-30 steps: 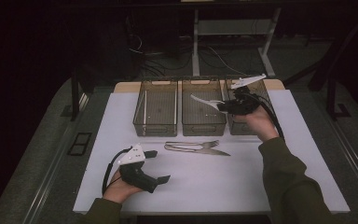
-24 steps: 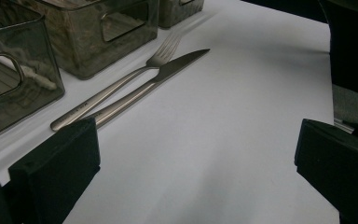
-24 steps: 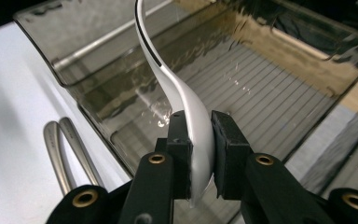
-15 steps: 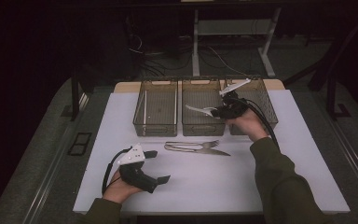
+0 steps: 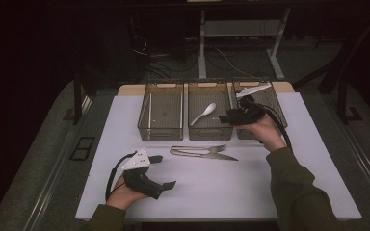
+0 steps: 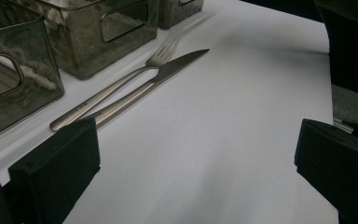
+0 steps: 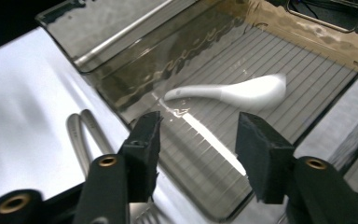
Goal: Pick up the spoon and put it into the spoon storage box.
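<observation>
White spoon on bin's ribbed floor

White spoon flat in the ribbed bin, beyond parted, empty jaws.

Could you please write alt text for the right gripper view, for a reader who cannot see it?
A white ceramic soup spoon lies on the ribbed floor of a clear smoky plastic bin, just beyond the open black jaws of the right gripper, which have just been opening with nothing between them. Two steel cutlery handles lie on the white table beside the bin.
</observation>
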A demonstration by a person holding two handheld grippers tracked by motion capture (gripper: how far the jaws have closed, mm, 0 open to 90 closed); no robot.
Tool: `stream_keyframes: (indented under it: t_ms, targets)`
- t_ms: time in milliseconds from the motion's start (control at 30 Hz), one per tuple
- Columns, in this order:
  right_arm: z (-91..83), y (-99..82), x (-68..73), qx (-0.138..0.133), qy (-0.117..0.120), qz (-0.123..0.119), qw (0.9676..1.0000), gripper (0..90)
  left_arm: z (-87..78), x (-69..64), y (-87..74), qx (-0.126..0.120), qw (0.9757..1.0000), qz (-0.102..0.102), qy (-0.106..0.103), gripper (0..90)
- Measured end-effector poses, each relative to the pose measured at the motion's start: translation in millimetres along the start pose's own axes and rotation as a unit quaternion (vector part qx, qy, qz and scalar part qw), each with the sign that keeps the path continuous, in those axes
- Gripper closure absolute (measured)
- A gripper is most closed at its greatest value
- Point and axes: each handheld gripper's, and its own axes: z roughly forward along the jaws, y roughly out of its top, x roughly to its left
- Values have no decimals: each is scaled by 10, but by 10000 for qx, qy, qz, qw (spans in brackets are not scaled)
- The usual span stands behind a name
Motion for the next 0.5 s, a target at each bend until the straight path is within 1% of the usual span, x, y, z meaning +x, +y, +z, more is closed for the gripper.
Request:
stream_keyframes:
  t_ms: [67,267,467,500]
  targets:
    - [-54,-51,16,-82,60,1,9999,451,5,-1,-1,4,10000,-19,6,0]
    - [-211,-240,84,-172,9,-45,9998,406,7,4,-4,15,10000,-22,14,0]
    - [-352,-499,136,-215,1,5,9998,383,6,2,-4,25,10000,-22,19,0]
    - [-370,-543,147,-175,13,18,9998,377,7,2,-4,26,10000,-24,18,0]
